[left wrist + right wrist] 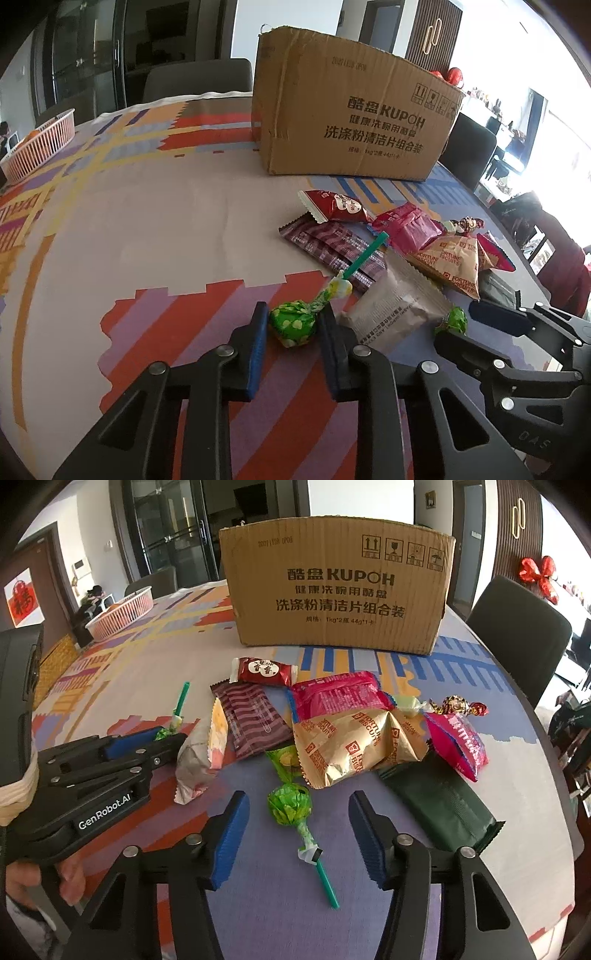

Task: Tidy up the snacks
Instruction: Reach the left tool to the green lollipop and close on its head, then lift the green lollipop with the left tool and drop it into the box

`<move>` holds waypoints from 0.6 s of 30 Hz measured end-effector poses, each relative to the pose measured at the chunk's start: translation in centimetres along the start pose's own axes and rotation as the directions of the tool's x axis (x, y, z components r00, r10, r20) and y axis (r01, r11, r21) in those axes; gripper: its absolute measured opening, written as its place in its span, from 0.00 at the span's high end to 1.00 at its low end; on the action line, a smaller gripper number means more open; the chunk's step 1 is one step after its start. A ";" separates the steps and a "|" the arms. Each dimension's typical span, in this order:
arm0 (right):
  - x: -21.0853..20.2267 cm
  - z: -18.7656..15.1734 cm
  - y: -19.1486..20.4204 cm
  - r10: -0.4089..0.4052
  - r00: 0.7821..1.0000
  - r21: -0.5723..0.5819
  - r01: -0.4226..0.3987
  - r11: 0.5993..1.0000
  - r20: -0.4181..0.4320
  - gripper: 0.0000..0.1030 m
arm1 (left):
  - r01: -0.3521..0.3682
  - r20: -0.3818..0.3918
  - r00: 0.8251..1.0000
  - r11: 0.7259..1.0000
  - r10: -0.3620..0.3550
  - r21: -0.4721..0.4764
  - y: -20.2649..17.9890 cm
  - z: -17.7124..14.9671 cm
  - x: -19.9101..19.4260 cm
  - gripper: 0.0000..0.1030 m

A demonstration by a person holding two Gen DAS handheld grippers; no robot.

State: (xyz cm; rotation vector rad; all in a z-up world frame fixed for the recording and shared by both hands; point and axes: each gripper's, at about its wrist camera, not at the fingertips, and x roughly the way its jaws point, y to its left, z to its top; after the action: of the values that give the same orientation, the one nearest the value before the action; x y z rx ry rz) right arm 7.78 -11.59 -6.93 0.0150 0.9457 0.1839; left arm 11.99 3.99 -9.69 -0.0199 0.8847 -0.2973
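My left gripper (292, 326) has its blue pads on either side of a green-wrapped lollipop (293, 325) with a green stick, lying on the table; pads look just touching the wrapper. My right gripper (295, 812) is open around a second green lollipop (290, 806), pads well apart from it. A pile of snacks lies beyond: a grey packet (195, 760), a maroon striped bar (251, 723), a red candy pack (264, 672), a pink pack (338, 698), a gold Fortune Biscuits bag (354, 746), a dark green pouch (439, 805). A cardboard box (336, 587) stands behind.
A pink basket (37, 146) with oranges sits at the far left of the patterned tablecloth (147, 221). Dark chairs (517, 635) stand around the table. The table edge curves close on the right. The left gripper also shows in the right wrist view (159, 738).
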 end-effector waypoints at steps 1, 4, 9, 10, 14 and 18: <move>0.2 0.0 0.0 0.007 1.000 0.001 -0.007 1.000 -0.006 0.51 | -0.006 -0.001 1.000 1.000 0.006 0.001 0.0 0.0 -0.1 0.74; 0.4 -0.1 -0.1 0.026 1.000 0.002 -0.026 1.000 -0.015 0.59 | -0.019 0.006 1.000 1.000 0.019 0.005 -0.2 -0.1 -0.4 0.74; 0.5 -0.3 0.0 0.056 0.998 -0.012 -0.056 0.998 -0.017 0.66 | -0.035 0.014 0.999 0.999 0.035 -0.006 -0.2 -0.4 -1.4 0.74; 0.6 -0.3 0.0 0.064 0.998 -0.013 -0.064 0.998 -0.020 0.67 | -0.037 0.014 0.999 0.999 0.037 -0.011 -0.3 -0.5 -1.6 0.74; 0.6 -0.3 0.0 0.083 0.996 -0.018 -0.084 0.996 -0.020 0.73 | -0.043 0.011 0.999 0.999 0.043 -0.034 -0.5 -0.9 -2.3 0.74; 0.7 -0.3 -0.1 0.098 0.995 -0.016 -0.098 0.995 -0.018 0.73 | -0.049 0.009 0.999 0.998 0.050 -0.036 -1.0 -1.1 -2.8 0.74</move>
State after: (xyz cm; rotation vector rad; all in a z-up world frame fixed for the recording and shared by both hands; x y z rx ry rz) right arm 7.91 -11.55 -7.68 0.0443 0.9613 0.2834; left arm 9.22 3.91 -8.13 -0.0326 0.8798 -0.2349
